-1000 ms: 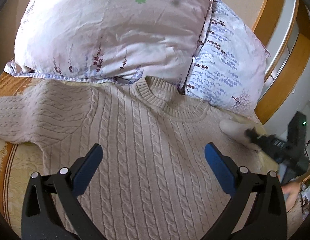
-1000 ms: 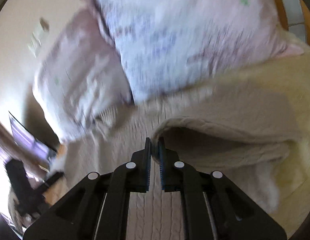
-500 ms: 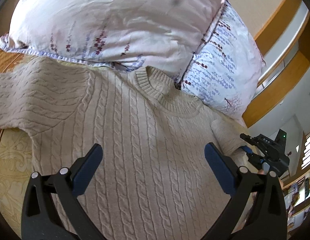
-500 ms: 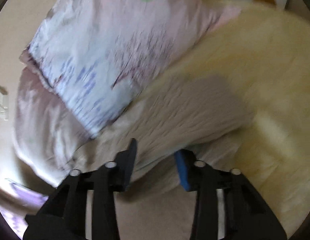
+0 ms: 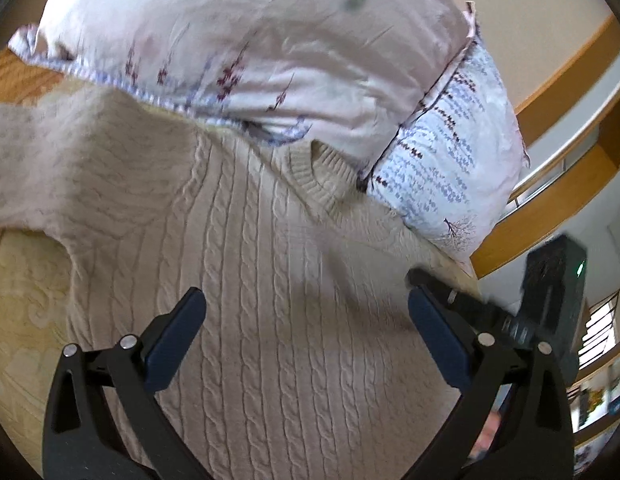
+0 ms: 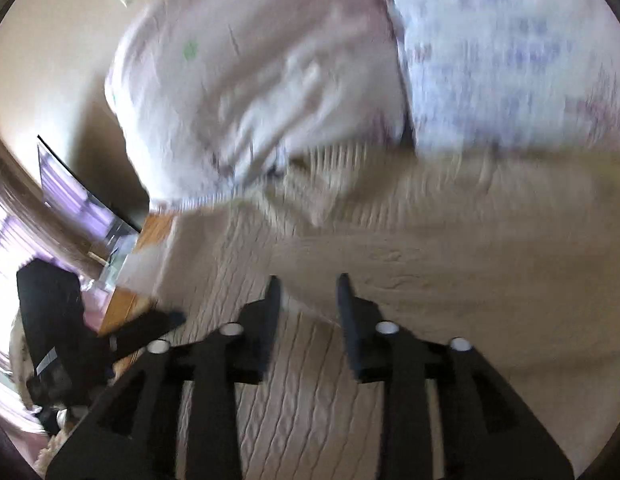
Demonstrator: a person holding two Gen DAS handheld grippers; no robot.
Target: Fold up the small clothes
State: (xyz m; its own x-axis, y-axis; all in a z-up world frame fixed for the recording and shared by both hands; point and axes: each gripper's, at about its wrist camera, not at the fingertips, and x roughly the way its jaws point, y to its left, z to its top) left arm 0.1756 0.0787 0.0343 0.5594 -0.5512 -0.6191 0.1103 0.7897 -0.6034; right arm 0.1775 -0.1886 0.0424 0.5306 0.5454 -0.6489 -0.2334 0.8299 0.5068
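A beige cable-knit sweater [image 5: 270,280] lies flat on the bed, its collar [image 5: 321,176] against the pillows and one sleeve [image 5: 50,168] spread to the left. My left gripper [image 5: 306,320] hovers wide open above the sweater's chest. The right gripper's body [image 5: 549,300] shows at the sweater's right edge. In the blurred right wrist view, my right gripper [image 6: 308,296] is partly open over the sweater [image 6: 310,392], with the folded-over right sleeve [image 6: 449,272] just ahead of its fingers. It holds nothing.
A pink floral pillow [image 5: 250,40] and a pale blue floral pillow [image 5: 453,152] lie behind the collar. A yellow patterned bedspread [image 5: 22,312] shows at left. A wooden frame [image 5: 549,200] is at the right. The left gripper's body [image 6: 70,340] shows at lower left.
My right gripper opened, let go of the right sleeve, and swung back over the sweater. My left gripper drifted right and forward, staying open.
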